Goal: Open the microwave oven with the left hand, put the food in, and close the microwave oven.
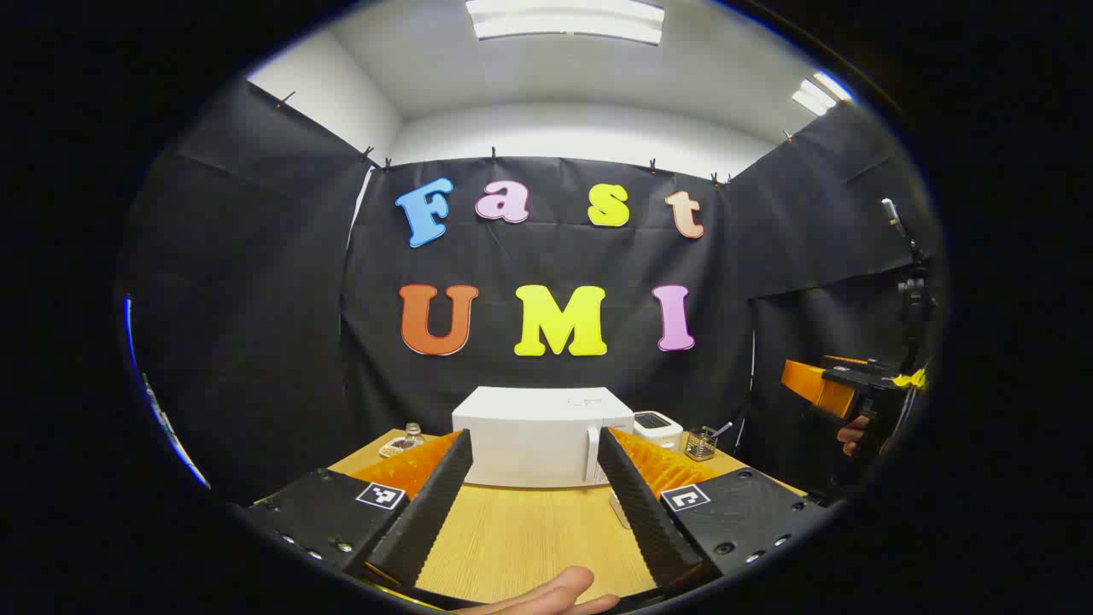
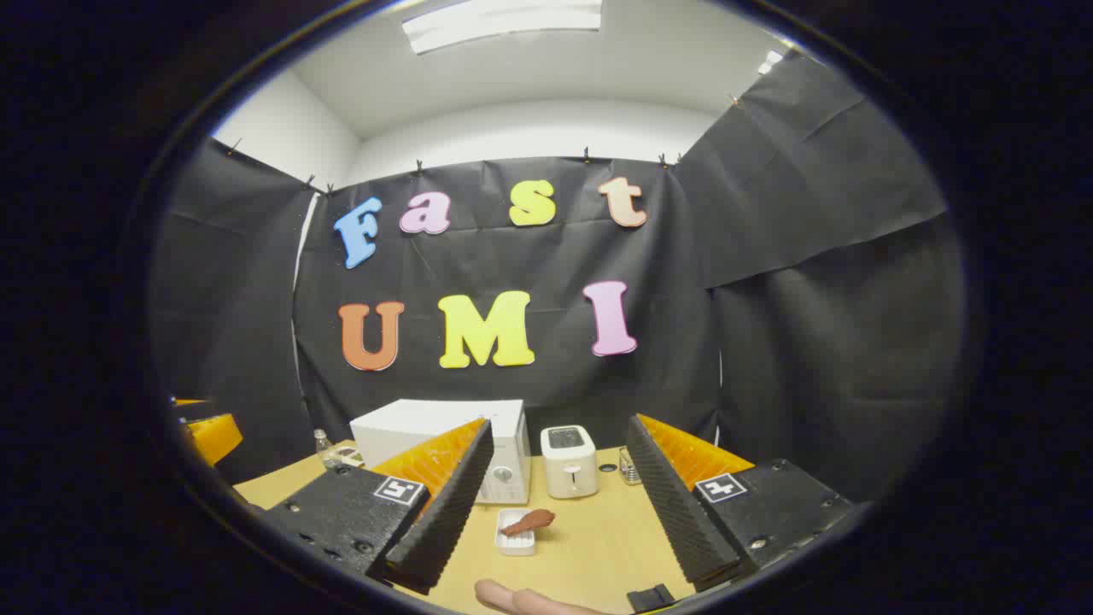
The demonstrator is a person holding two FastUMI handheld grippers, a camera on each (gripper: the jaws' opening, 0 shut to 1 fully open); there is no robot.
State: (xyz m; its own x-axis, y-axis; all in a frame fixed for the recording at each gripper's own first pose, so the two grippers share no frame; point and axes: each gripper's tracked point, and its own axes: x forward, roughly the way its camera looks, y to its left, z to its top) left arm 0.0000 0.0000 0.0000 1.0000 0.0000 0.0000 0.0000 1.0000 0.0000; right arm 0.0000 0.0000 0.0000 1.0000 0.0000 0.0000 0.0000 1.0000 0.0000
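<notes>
Microwave (image 1: 529,436) stood shut at tabletop (image 2: 598,538) rear edge; rigid door, grasp its right-side handle. Both tongs (image 1: 534,504) (image 2: 555,512) gaped wide, empty.

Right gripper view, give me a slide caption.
Open right gripper faces a closed white microwave, toaster and food on a small tray.

The microwave (image 2: 444,444) stands at the back of the surface (image 1: 529,530), door shut, with bare wood open in front of it. Just right of the microwave stands a toaster (image 2: 569,461), and a small wire basket (image 1: 702,444) beyond that. A white dish holding food (image 2: 519,528) lies before the microwave's right corner. A small jar (image 1: 413,434) sits left of the microwave.
</notes>
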